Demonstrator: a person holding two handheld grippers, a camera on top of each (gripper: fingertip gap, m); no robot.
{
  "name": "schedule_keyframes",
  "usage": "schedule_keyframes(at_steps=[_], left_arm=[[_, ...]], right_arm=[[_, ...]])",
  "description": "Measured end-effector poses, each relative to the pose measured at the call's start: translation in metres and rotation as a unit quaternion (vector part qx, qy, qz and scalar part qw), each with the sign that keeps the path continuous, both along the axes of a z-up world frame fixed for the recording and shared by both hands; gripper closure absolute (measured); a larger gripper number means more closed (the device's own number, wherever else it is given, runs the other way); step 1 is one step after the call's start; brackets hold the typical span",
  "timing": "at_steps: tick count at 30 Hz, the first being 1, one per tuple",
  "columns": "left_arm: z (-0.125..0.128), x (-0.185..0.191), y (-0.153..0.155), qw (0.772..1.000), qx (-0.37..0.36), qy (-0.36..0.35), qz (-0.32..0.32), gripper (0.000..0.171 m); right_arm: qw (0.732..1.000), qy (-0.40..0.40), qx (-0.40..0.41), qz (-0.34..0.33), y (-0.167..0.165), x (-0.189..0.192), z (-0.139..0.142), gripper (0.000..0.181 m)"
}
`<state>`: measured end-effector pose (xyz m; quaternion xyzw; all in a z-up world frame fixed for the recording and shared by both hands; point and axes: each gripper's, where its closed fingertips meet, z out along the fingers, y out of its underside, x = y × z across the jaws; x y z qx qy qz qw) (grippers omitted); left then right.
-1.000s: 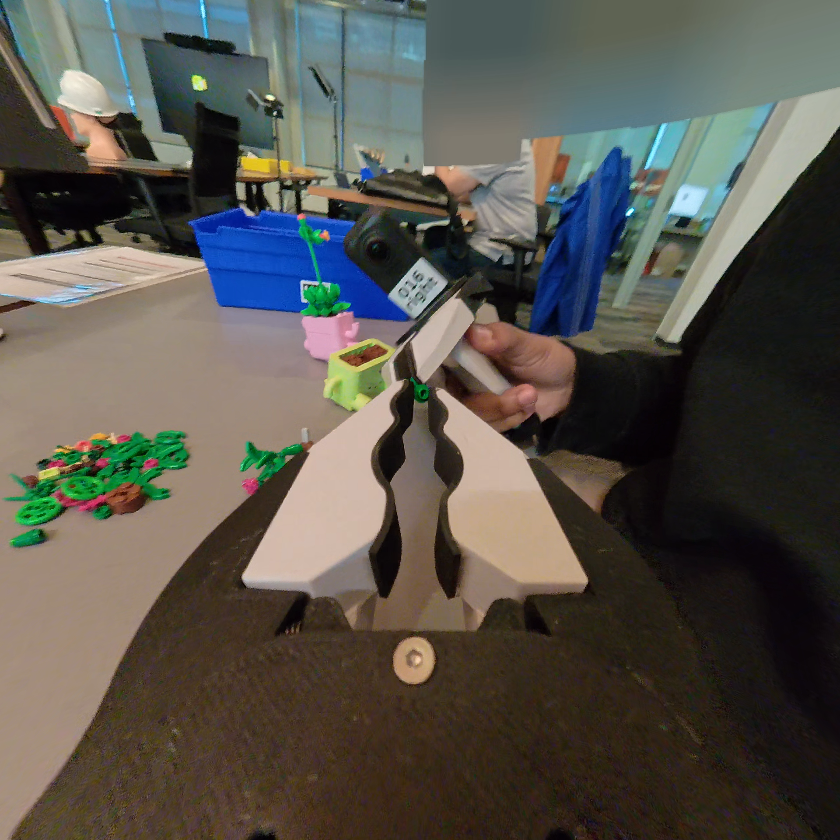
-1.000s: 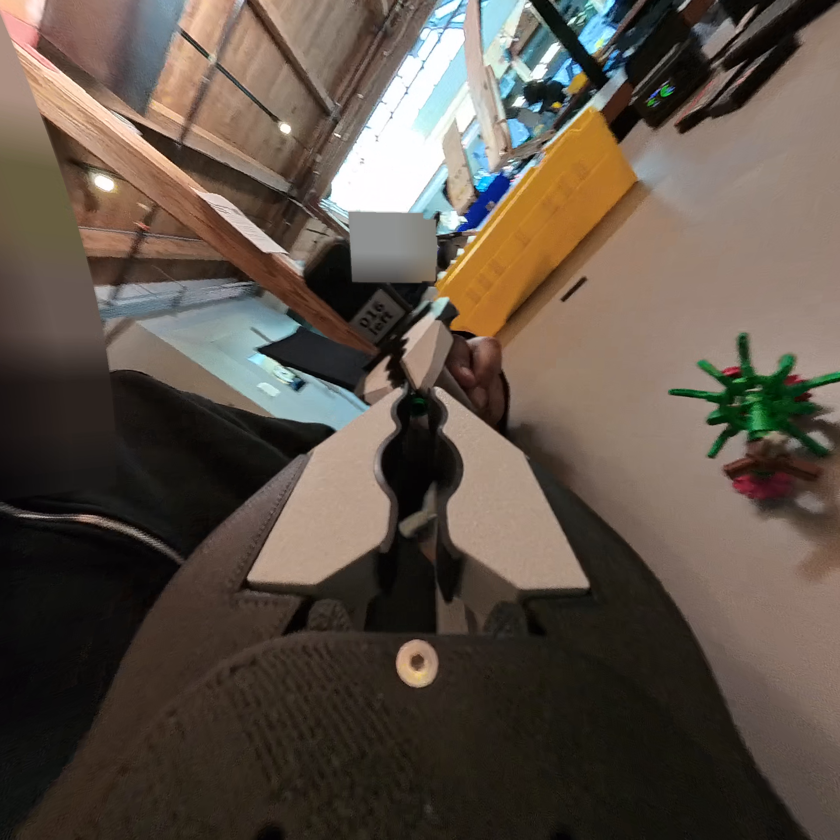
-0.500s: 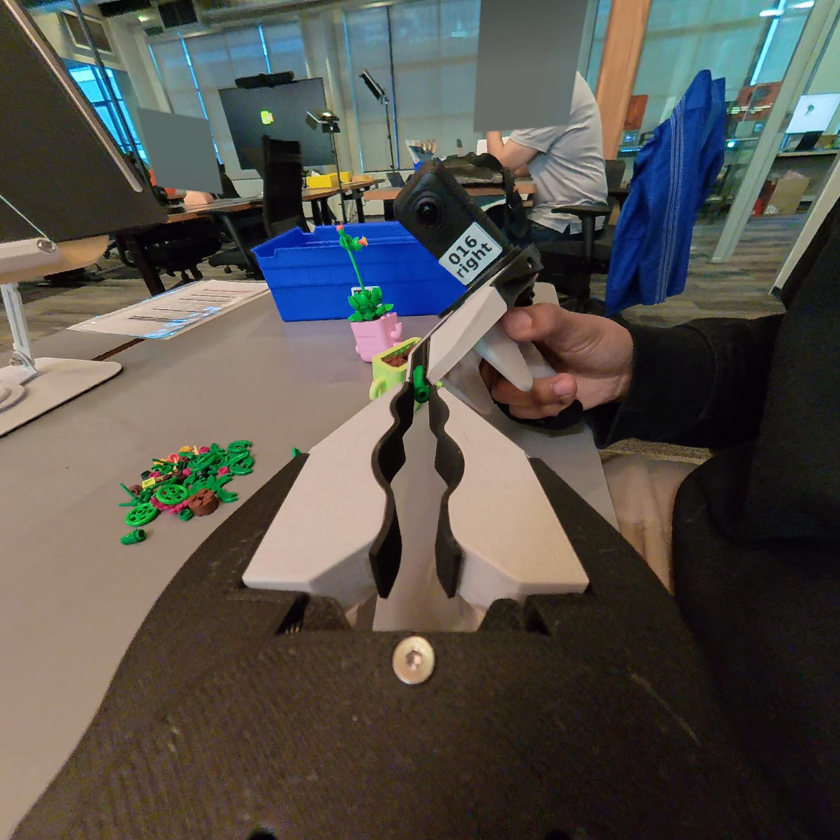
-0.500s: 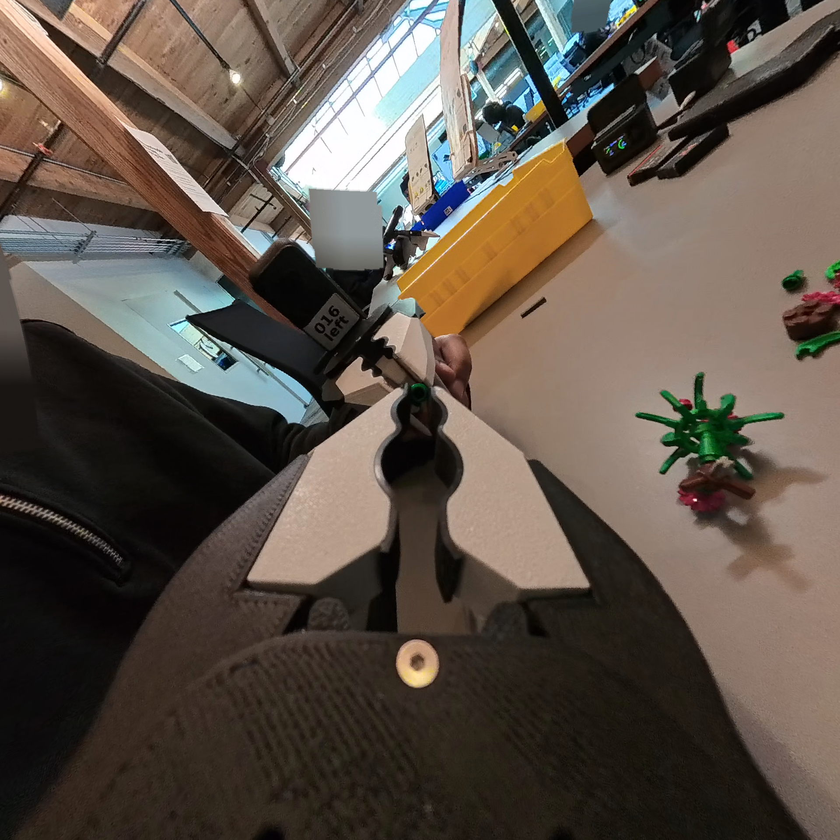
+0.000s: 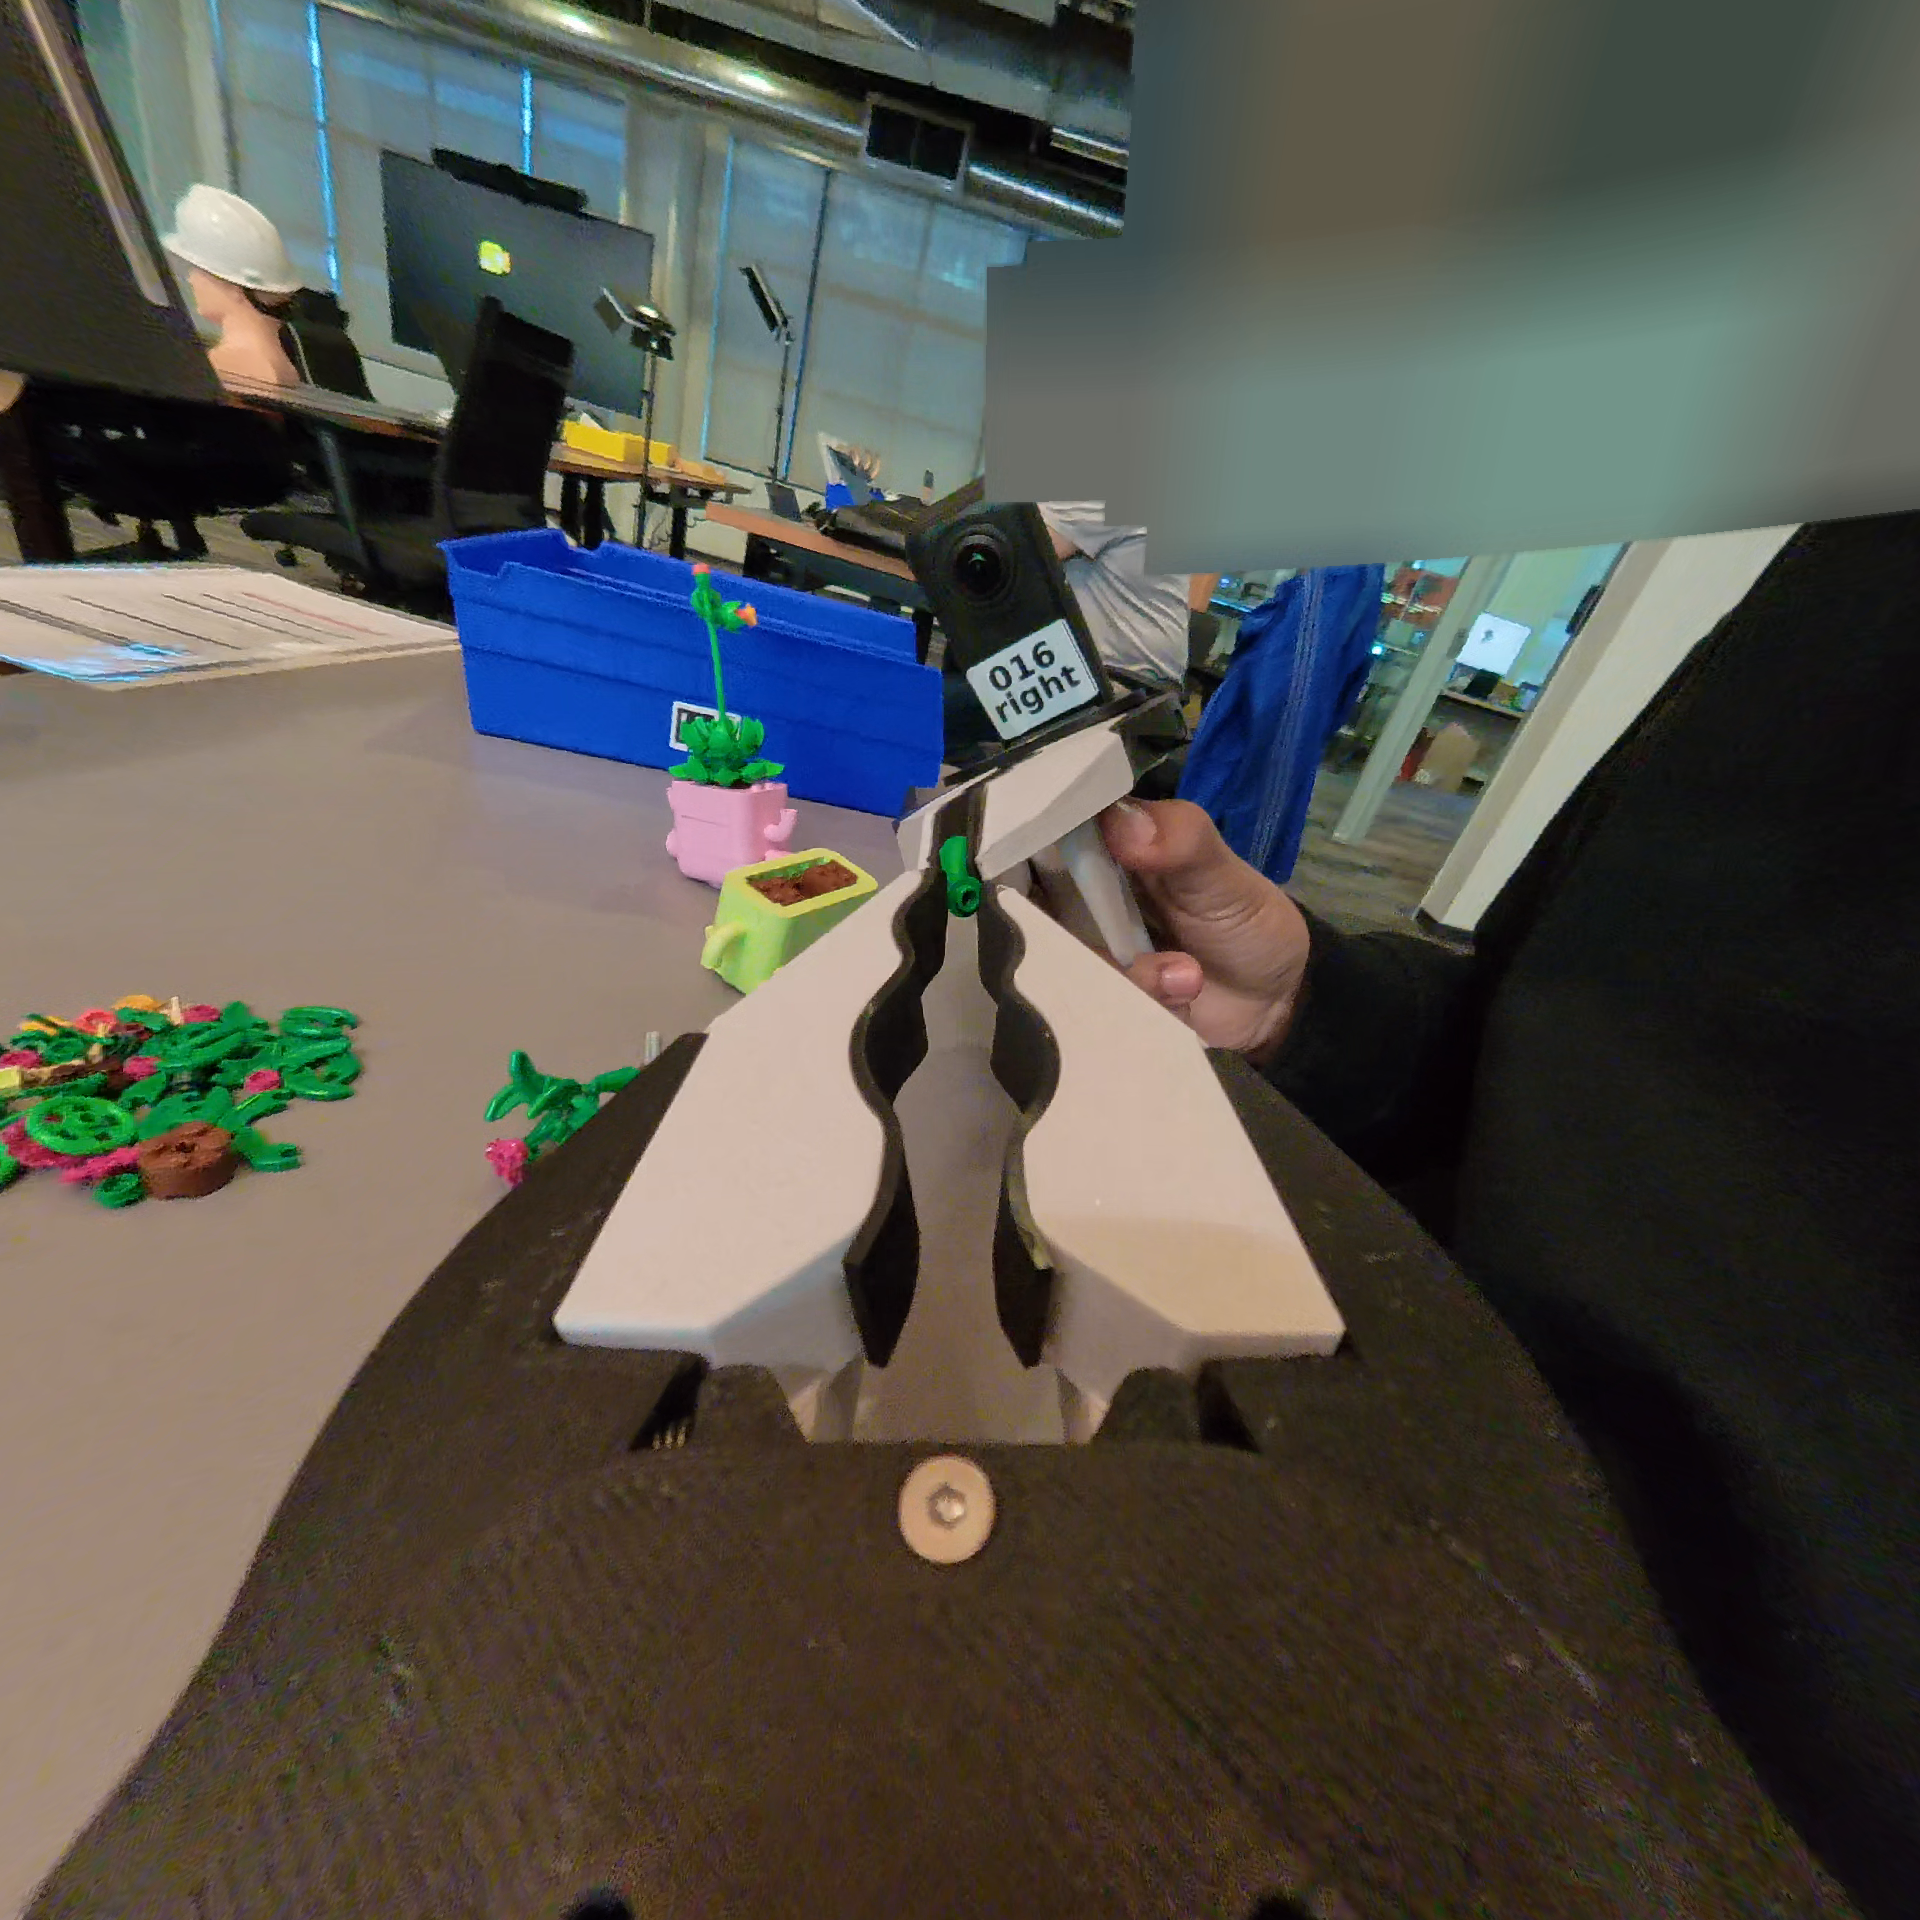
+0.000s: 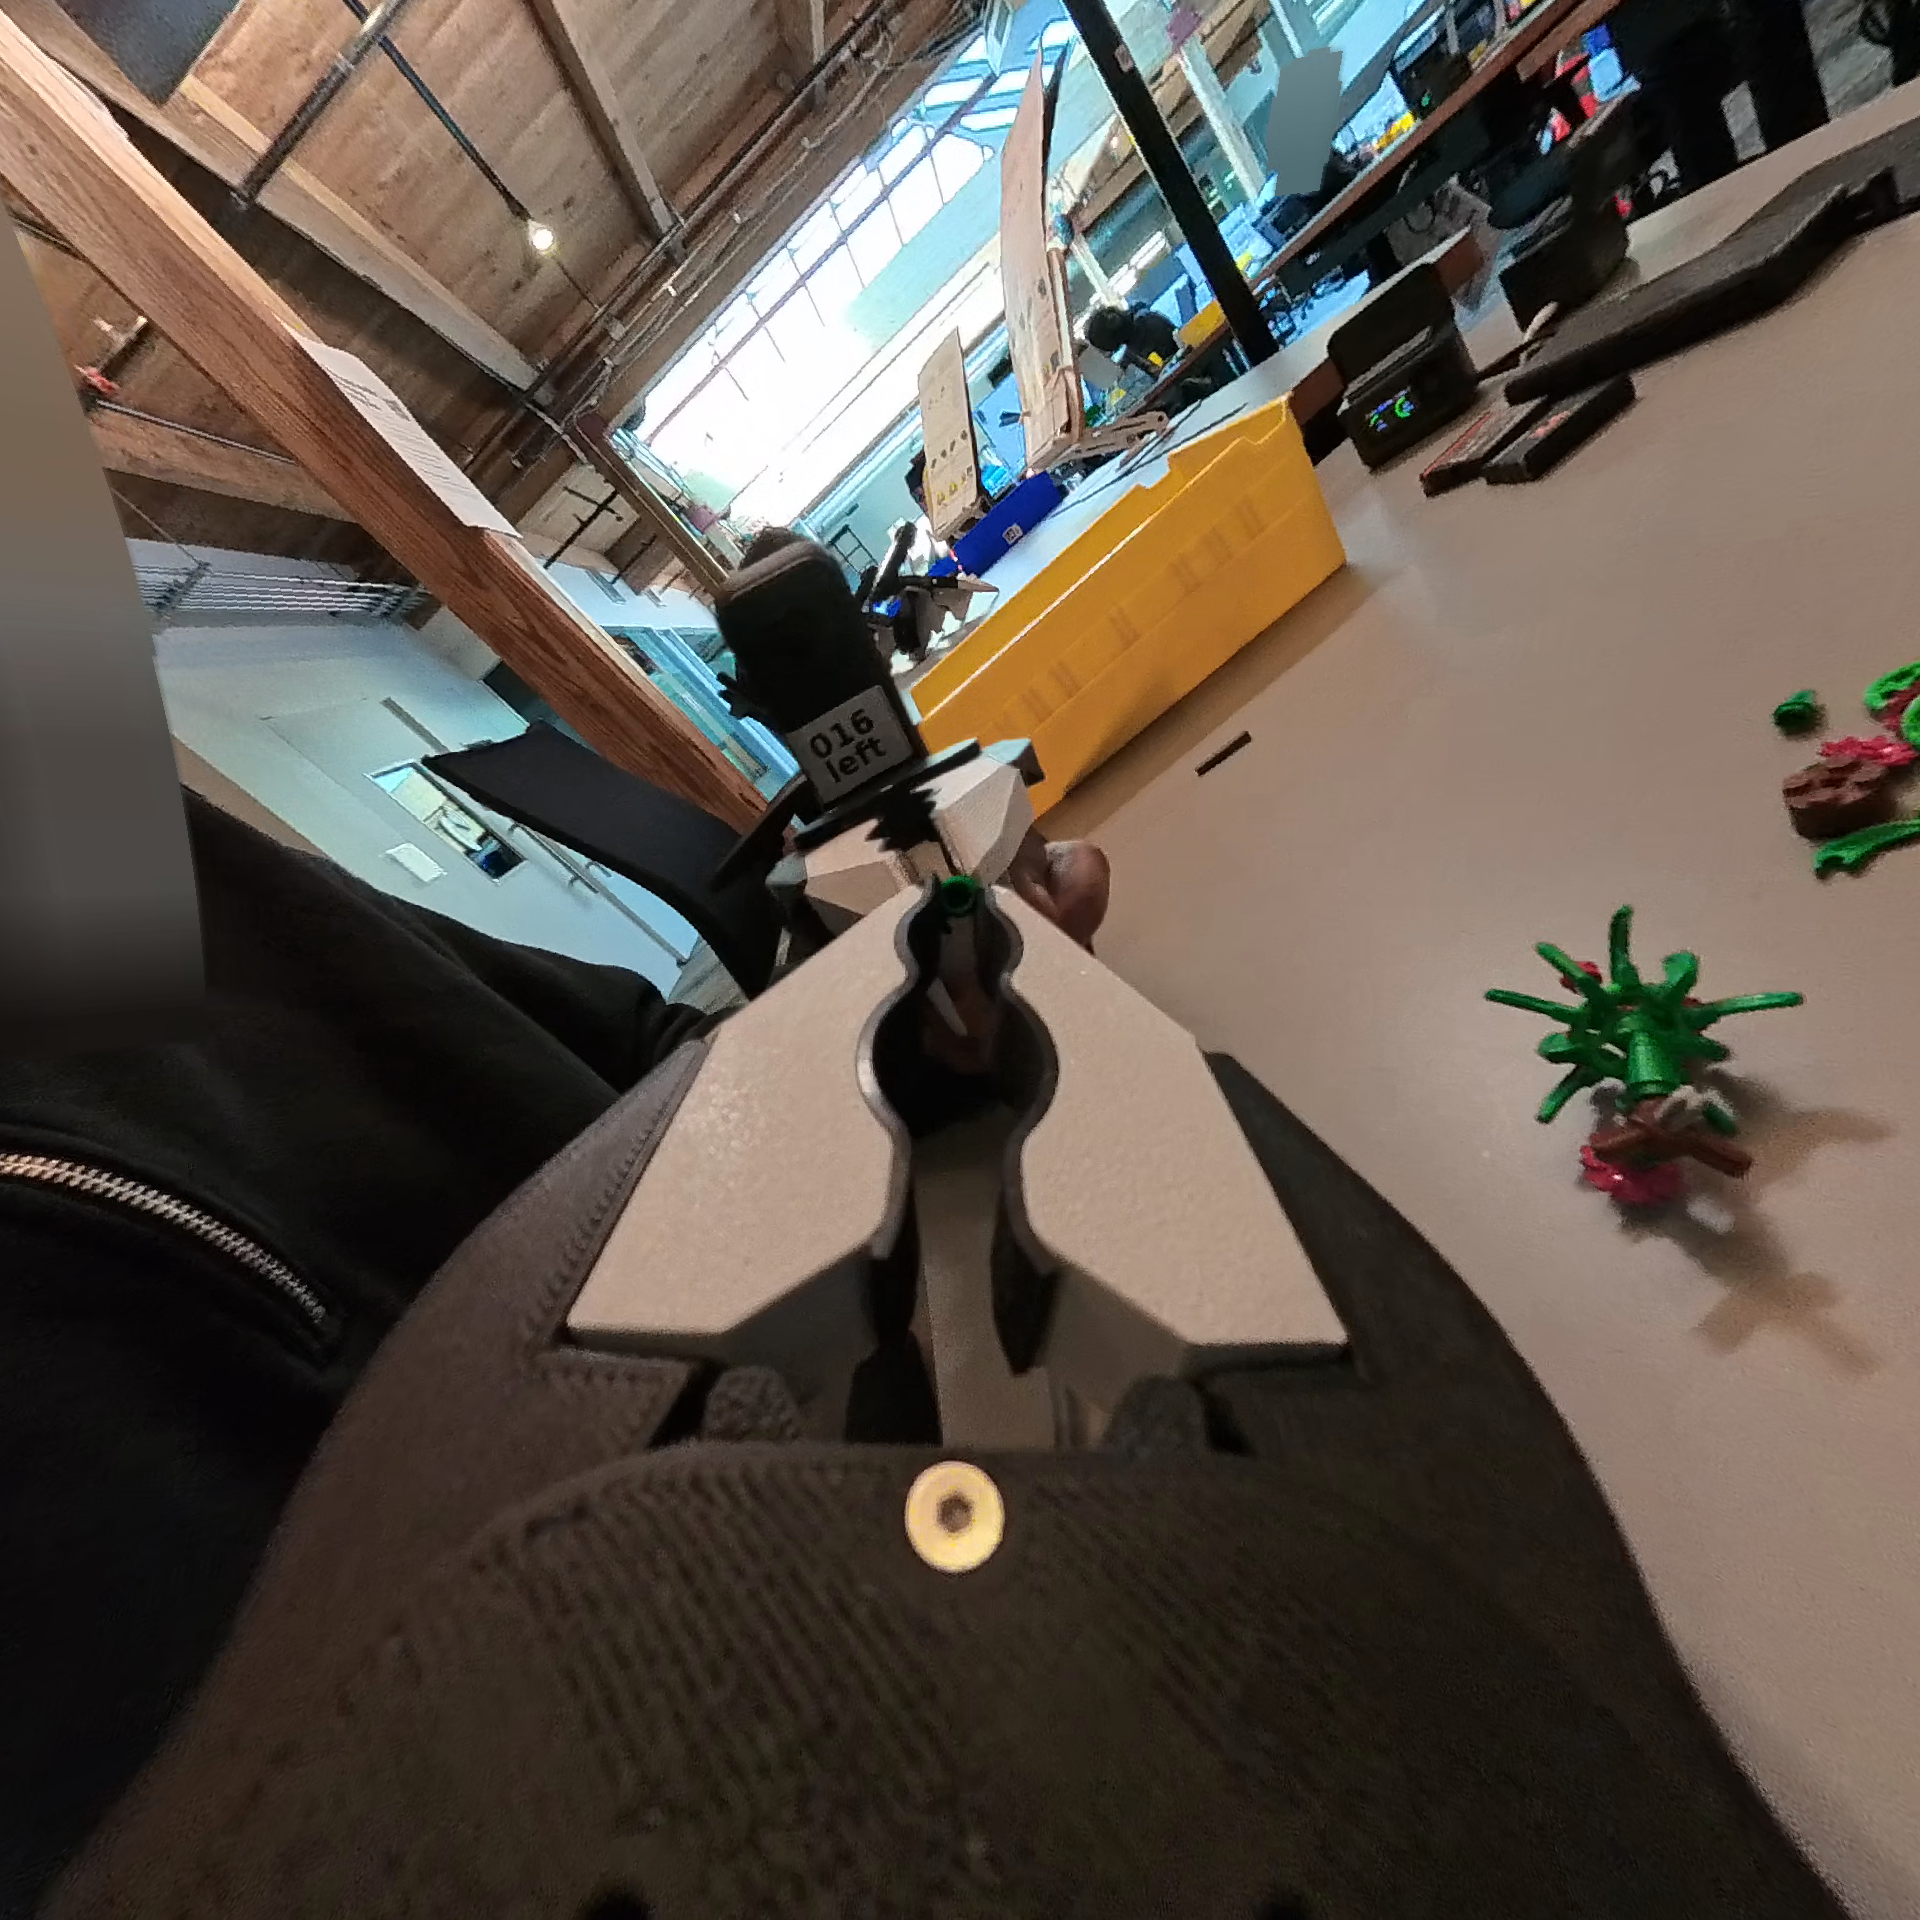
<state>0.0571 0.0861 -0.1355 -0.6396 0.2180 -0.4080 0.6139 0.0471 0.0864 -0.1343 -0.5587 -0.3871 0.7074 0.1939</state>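
My left gripper [image 5: 956, 894] and my right gripper [image 6: 954, 902] meet tip to tip above the near edge of the grey table [image 5: 260, 831]. A small green toy piece [image 5: 958, 878] sits between the two sets of tips. Both grippers' fingers are closed around it. It also shows in the right wrist view [image 6: 956, 891]. The right gripper [image 5: 966, 831] shows in the left wrist view, held by a hand [image 5: 1216, 935]. The left gripper [image 6: 914, 831] shows beyond my right fingertips. A lime-green pot with brown soil [image 5: 790, 904] stands just left of the tips.
A pink pot with a tall green stem [image 5: 727, 821] and a blue bin [image 5: 644, 665] stand behind. A pile of green and pink pieces [image 5: 177, 1081] and a green sprig [image 5: 551, 1101] lie left; the sprig also shows in the right wrist view [image 6: 1642, 1049]. Yellow bin [image 6: 1143, 634]. The grippers are tip to tip, or close to it. Both grippers' tips are roughly 15 cm from the lime-green pot with brown soil [image 5: 790, 904].
Both grippers have tilted and shifted a little together, staying tip to tip on the green piece. Nothing on the table has moved.
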Motion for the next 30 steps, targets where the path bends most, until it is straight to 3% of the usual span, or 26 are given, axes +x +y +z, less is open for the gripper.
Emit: schedule_keyframes(at_steps=[8,11,14,19,22,26,30], left_arm=[[-0.010,0.000,0.003,0.988,0.078,0.111,0.078,0.160],[-0.009,-0.004,0.008,0.990,0.059,0.084,0.092,0.147],[-0.007,-0.010,0.012,0.992,0.046,0.059,0.101,0.146],[0.001,-0.015,0.010,0.992,0.057,0.034,0.103,0.171],[0.003,-0.020,0.010,0.994,0.048,0.016,0.098,0.171],[-0.002,-0.018,0.013,0.994,0.034,0.028,0.105,0.169],[-0.005,-0.023,0.017,0.995,-0.007,-0.014,0.094,0.163]], right_arm=[[0.997,-0.036,0.050,-0.037,0.006,-0.005,-0.014,0.177],[0.997,0.005,0.037,-0.065,0.014,-0.003,-0.005,0.177],[0.998,0.029,0.016,-0.053,0.012,-0.003,0.000,0.177],[0.999,0.031,0.006,-0.028,0.005,-0.004,-0.002,0.177],[1.000,0.016,0.008,-0.010,-0.001,-0.007,-0.008,0.177],[0.998,-0.006,0.052,-0.017,-0.007,-0.012,-0.014,0.177],[0.978,-0.018,0.176,-0.106,0.011,-0.008,-0.013,0.176]])
